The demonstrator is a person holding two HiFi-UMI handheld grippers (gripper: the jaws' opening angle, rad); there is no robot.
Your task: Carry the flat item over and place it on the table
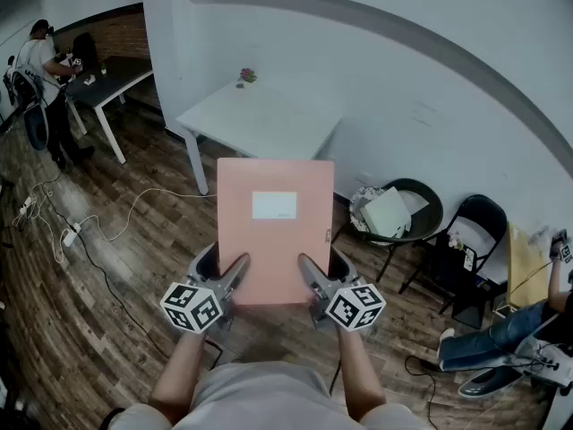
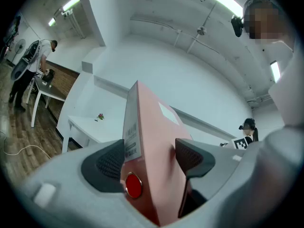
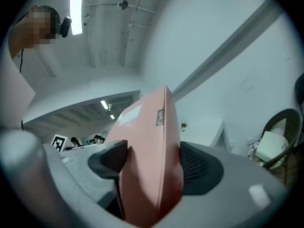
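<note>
A flat pink file box (image 1: 273,227) with a white label is held up level in front of me, above the wooden floor. My left gripper (image 1: 222,280) clamps its near left corner and my right gripper (image 1: 315,280) its near right corner. In the left gripper view the box (image 2: 147,137) stands edge-on between both pads of the gripper (image 2: 149,158), with a red button on its spine. The right gripper view shows the box (image 3: 152,141) pinched the same way by that gripper (image 3: 152,163). The white table (image 1: 260,119) lies ahead, beyond the box.
A small pink flower (image 1: 247,76) sits at the table's far edge by the wall. A round chair with papers (image 1: 403,213) and a black chair (image 1: 474,227) stand at right, near a seated person's legs (image 1: 501,334). Another person (image 1: 40,70) stands far left; cables (image 1: 63,231) cross the floor.
</note>
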